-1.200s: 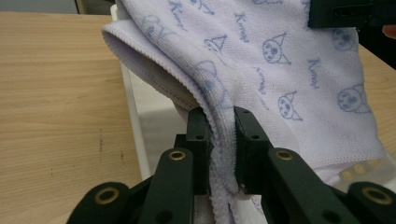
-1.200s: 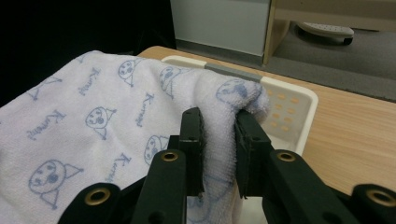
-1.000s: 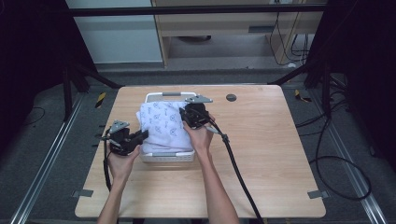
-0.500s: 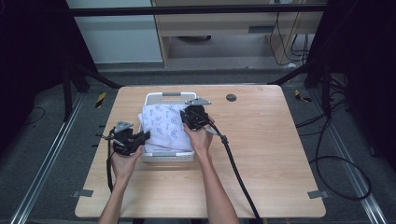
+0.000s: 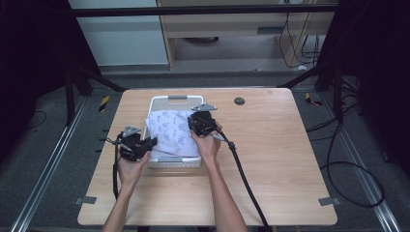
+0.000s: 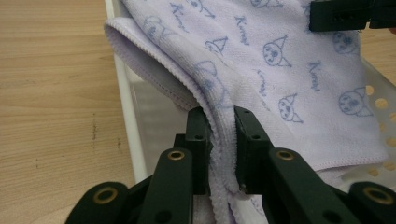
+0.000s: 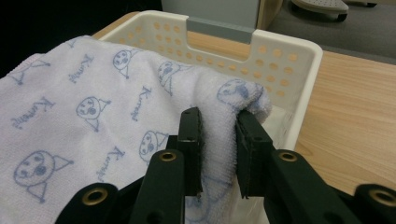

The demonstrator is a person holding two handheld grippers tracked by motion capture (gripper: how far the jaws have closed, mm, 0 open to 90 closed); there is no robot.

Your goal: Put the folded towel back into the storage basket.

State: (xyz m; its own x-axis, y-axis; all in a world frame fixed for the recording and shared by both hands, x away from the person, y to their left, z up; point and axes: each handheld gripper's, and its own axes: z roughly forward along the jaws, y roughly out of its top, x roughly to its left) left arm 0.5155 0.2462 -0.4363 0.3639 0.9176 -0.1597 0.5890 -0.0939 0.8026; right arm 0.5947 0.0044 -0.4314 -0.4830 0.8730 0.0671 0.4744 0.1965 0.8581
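A: Where's the towel (image 5: 173, 131)?
B: Stretched over the basket (image 5: 167, 102) on the desk (image 5: 290, 145). Left claw (image 6: 219, 135) pinches its near-left corner, right claw (image 7: 218, 126) its far-right; long axis runs diagonally btwn them.

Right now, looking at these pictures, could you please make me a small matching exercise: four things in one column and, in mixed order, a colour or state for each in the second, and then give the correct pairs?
Column one:
1. towel
2. basket
3. table
4. left gripper

Column two:
A. white plastic with small round holes
B. shut on a folded edge of cloth
C. pale lilac with blue cartoon faces
D. light wood

Right pairs: 1-C, 2-A, 3-D, 4-B. The right gripper is likewise shut on the towel, at the opposite side, over the basket.
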